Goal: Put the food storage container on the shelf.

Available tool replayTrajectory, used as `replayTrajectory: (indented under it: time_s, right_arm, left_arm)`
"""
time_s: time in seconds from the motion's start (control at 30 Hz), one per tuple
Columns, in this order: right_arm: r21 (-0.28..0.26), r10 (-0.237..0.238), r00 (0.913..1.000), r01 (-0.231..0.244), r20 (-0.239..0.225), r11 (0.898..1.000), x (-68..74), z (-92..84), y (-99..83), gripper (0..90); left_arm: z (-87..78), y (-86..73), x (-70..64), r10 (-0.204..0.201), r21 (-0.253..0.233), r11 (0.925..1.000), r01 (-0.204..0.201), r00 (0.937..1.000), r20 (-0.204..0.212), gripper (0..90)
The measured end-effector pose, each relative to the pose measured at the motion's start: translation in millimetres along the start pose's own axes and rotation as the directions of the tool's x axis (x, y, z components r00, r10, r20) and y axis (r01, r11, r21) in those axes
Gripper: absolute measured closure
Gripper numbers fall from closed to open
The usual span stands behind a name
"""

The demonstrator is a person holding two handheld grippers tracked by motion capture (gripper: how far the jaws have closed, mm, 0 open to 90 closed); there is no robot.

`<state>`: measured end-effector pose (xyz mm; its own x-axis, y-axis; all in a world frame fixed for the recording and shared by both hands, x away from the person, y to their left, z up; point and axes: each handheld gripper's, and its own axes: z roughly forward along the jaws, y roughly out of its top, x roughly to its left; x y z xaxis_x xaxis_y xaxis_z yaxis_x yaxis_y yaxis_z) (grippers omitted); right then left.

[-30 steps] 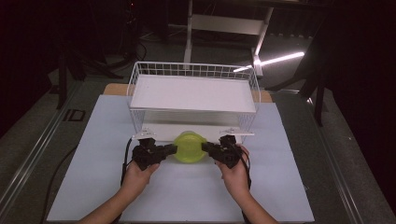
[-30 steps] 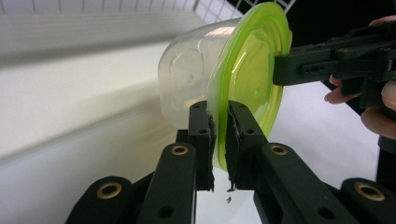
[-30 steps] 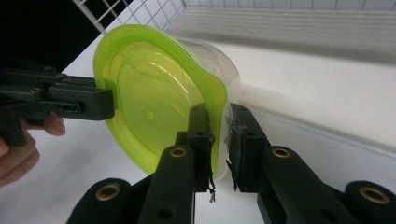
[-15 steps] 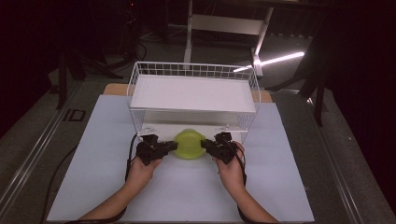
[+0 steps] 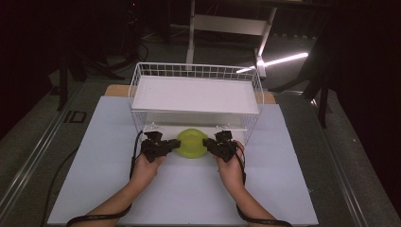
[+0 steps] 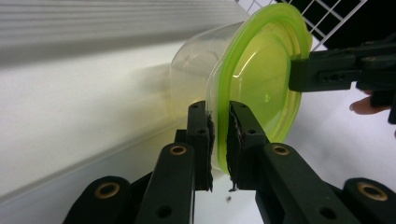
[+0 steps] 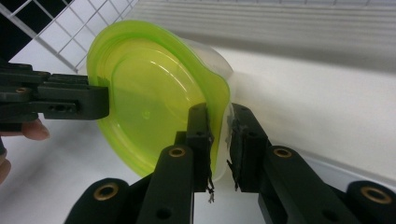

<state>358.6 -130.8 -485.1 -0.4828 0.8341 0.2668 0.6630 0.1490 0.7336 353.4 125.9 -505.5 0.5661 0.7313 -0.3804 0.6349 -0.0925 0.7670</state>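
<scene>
Both grippers carry the lidded tub at the rack's open front.

The left gripper (image 5: 166, 146) and right gripper (image 5: 211, 144) each pinch the green-lidded container (image 5: 191, 142) by its rim, jaws clamped on opposite sides. It sits just before the wire rack (image 5: 196, 97), probably under the shelf (image 5: 195, 94). Next: a level, even push inward, then letting go together.

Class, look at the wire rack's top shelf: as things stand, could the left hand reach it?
Probably not freely. The left gripper is clamped on the green-lidded container's rim, shared with the right gripper, low in front of the wire rack. Its top shelf lies open above.
</scene>
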Motion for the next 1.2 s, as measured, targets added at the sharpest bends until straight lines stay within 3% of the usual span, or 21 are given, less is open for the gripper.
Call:
replayTrajectory:
  time_s: [0.13, 0.33, 0.43, 0.63, 0.87, 0.97, 1.03, 1.1, 1.2]
  right_arm:
    - [-0.008, -0.001, 0.9999, 0.001, -0.016, 1.000, -3.6, 2.0, 2.5, 77.9]
    - [-0.025, 0.029, 0.9993, -0.030, -0.024, 0.999, -6.7, 5.5, 7.6, 75.6]
    - [-0.043, 0.027, 0.9994, -0.028, -0.023, 0.999, -8.2, 7.2, 9.0, 74.3]
    - [-0.092, -0.005, 0.9996, 0.008, 0.028, 0.996, -6.8, 11.8, 11.8, 71.1]
    - [-0.141, -0.044, 0.9978, 0.051, 0.050, 0.989, -13.5, 19.7, 16.6, 63.3]
    - [-0.157, -0.046, 0.9966, 0.057, 0.068, 0.986, -13.8, 22.5, 16.8, 61.9]
    - [-0.155, -0.069, 0.9928, 0.084, 0.097, 0.984, -9.9, 25.3, 16.1, 61.9]
    - [-0.159, -0.094, 0.9883, 0.113, 0.120, 0.981, -6.9, 27.4, 15.2, 60.8]
    - [-0.166, -0.085, 0.9878, 0.106, 0.131, 0.980, -7.4, 29.1, 16.0, 57.1]
  left_arm:
    - [1.5, 1.8, 0.2, 0.023, -0.032, 0.9992, -0.023, 0.9997, -0.009, 79.9]
    - [5.9, 3.7, 7.1, 0.001, -0.085, 0.9964, -0.001, 1.0000, 0.004, 78.4]
    - [7.2, 5.8, 7.9, 0.022, -0.099, 0.9948, -0.023, 0.9997, -0.012, 76.5]
    - [12.1, 10.8, 8.8, 0.040, -0.133, 0.9899, -0.048, 0.9970, -0.066, 71.9]
    - [16.3, 14.5, 21.4, -0.018, -0.145, 0.9893, 0.017, 0.9998, -0.006, 69.6]
    - [18.4, 14.4, 19.7, 0.017, -0.169, 0.9853, -0.027, 0.9983, -0.056, 64.5]
    - [20.5, 15.5, 19.6, 0.013, -0.175, 0.9842, -0.026, 0.9970, -0.076, 63.2]
    - [21.9, 15.4, 20.4, -0.008, -0.185, 0.9827, -0.007, 0.9969, -0.078, 62.0]
    - [21.8, 15.6, 24.9, 0.008, -0.188, 0.9819, -0.023, 0.9967, -0.080, 58.7]
